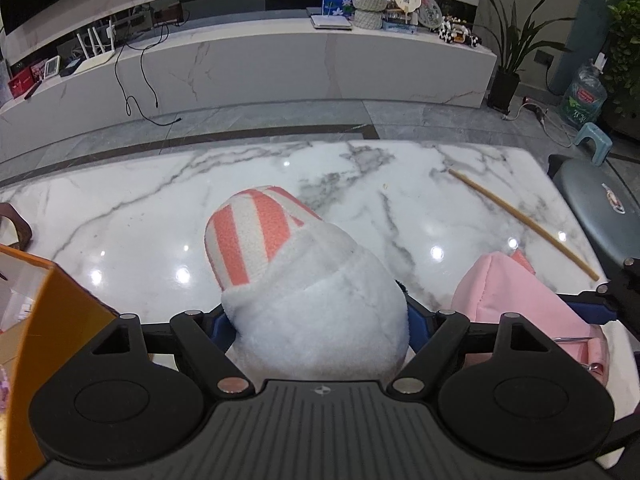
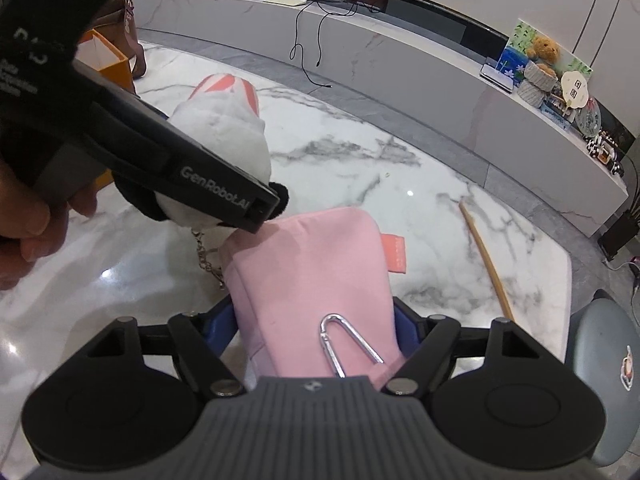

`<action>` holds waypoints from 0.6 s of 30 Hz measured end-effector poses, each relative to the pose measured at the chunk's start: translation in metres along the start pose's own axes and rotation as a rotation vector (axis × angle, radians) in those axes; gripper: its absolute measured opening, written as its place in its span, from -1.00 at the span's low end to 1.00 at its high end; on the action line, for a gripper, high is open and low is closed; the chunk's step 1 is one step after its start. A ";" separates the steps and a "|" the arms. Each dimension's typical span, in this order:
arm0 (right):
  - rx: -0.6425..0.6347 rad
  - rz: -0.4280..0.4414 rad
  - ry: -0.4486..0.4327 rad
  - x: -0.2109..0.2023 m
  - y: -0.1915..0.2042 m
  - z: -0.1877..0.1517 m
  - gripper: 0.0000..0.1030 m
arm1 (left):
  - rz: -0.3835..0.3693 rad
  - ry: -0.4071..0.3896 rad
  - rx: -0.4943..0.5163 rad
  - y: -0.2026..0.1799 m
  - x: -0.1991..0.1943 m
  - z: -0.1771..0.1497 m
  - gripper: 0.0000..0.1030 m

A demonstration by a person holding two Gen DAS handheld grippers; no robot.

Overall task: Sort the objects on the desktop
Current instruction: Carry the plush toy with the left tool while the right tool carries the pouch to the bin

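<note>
Marble tabletop [image 1: 168,200]: white with grey veins, taken as the landmark; glossy, dotted with lamp reflections.
Left gripper [image 1: 320,320]: jaws spread wide, blue pads pressed against both flanks of the plush toy; gripped, clear of the marble tabletop.
Plush toy [image 1: 308,284]: white and fluffy, with a pink-and-white striped part pointing away over the marble tabletop; fills the whole gap between the left jaws; black trim and a small chain visible at its base in the right wrist view [image 2: 224,148].
Right gripper [image 2: 316,328]: jaws fairly wide, narrower than the left pair, blue pads against both sides of the pink pouch; held above the marble tabletop.
Pink pouch [image 2: 316,256]: soft fabric, small coral tag on one edge, far end reaching out over the marble tabletop; just beside the plush toy.
Carabiner [image 2: 348,344]: silver, resting on the pouch close to the right jaws.
Wooden stick [image 1: 524,224]: lying flat on the marble tabletop, well apart from both grippers.
Orange box [image 1: 60,320]: at the near left edge of the marble tabletop.
</note>
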State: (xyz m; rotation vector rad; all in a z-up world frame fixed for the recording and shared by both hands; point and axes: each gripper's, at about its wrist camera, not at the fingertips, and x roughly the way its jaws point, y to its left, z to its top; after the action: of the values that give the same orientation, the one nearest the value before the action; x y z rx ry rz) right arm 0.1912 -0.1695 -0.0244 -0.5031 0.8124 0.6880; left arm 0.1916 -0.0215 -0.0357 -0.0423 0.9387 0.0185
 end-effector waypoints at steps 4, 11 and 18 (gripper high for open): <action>-0.005 -0.011 -0.005 -0.008 0.003 0.004 0.51 | -0.003 -0.024 0.004 0.001 -0.015 0.002 0.80; -0.018 -0.025 -0.023 -0.026 0.013 0.014 0.50 | -0.009 -0.070 0.014 0.007 -0.042 0.005 0.80; -0.039 -0.043 -0.041 -0.041 0.025 0.024 0.50 | 0.005 -0.125 0.022 0.018 -0.072 0.006 0.80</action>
State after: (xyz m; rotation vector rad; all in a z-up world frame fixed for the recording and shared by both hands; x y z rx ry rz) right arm 0.1647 -0.1522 0.0187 -0.5391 0.7488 0.6736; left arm 0.1534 -0.0034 0.0260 -0.0179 0.8135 0.0157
